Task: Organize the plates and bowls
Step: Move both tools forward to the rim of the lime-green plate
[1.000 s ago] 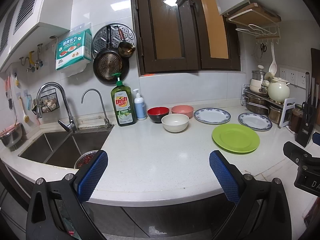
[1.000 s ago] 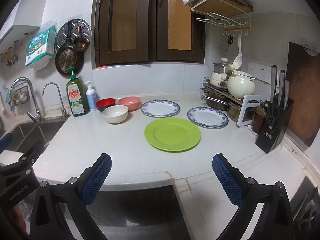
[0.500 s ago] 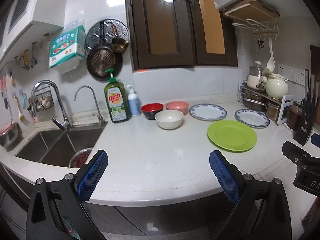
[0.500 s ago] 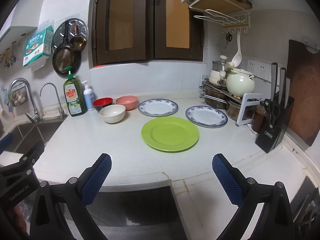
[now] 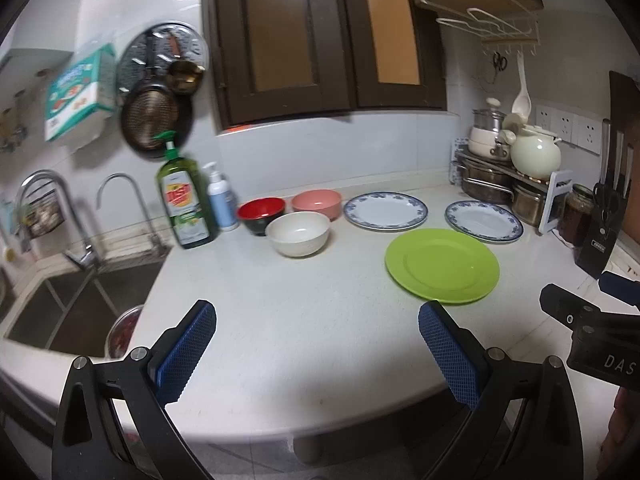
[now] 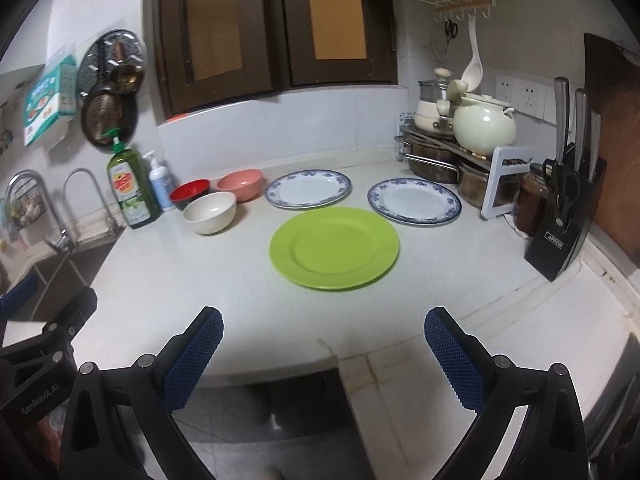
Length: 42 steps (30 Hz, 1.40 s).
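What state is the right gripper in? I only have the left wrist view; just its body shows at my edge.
Observer: The right gripper is open and empty, with its jaws spread wide.
Operator: Where is it relative to the green plate?
Observer: The green plate lies ahead of it, roughly centred between the two fingertips and not touched.
Operator: Is it over the counter yet?
Observer: Only just. The fingertips reach the near edge of the counter; the rest of the gripper hangs out over the floor.
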### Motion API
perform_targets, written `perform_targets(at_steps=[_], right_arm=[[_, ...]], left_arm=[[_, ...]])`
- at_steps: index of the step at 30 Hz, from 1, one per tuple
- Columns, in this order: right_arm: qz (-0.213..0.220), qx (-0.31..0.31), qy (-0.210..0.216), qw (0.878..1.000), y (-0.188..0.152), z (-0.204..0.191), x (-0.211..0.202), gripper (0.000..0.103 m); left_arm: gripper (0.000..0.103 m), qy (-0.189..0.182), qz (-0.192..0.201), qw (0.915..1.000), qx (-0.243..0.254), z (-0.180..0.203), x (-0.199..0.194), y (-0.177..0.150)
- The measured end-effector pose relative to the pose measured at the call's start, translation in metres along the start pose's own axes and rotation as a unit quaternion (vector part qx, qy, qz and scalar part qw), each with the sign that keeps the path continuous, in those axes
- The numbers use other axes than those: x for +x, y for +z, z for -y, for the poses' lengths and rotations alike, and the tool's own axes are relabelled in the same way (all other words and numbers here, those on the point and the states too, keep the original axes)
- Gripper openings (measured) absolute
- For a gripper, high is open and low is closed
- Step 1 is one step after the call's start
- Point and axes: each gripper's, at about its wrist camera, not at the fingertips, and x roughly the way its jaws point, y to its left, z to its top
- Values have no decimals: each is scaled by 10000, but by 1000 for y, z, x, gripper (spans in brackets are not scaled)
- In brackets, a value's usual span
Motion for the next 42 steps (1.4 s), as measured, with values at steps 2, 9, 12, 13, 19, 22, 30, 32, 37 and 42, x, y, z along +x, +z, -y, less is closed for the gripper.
perform_targets(at_steps=[2,9,12,13,19,22,30,32,37,42], right_arm=[[-41,94,-118,9999,4,-3,11,102],[-221,491,-754,9957,23,-14,51,102],[-250,707,-972,9924,31,-15,63,102],[-261,737,-1027,9916,33,-16,67,102],[-347,748,-1337,9876,47,-9,92,102],[-360,702,-1368,9875,54,1,111,102],[-767,723,-1180,9874,64,32,174,97],[-873,770,-1107,9870,64,40,189,96],[-1090,787,-1003,9858,63,53,227,91],[-1269,775,-1008,9837,64,62,258,85]], left_arm=[[103,-153,-33,9998,98,-2,16,6],[100,-619,-115,9964,559,-5,76,36],[100,-796,-210,9945,651,-2,97,42],[100,-834,-249,9940,660,0,102,44],[99,-1014,-394,9920,647,16,139,56],[97,-988,-473,9919,639,29,159,59],[94,-980,-945,9891,564,68,222,65],[93,-962,-1025,9884,582,76,233,63],[88,-950,-1264,9856,604,91,268,57],[80,-1015,-1588,9802,609,104,302,50]])
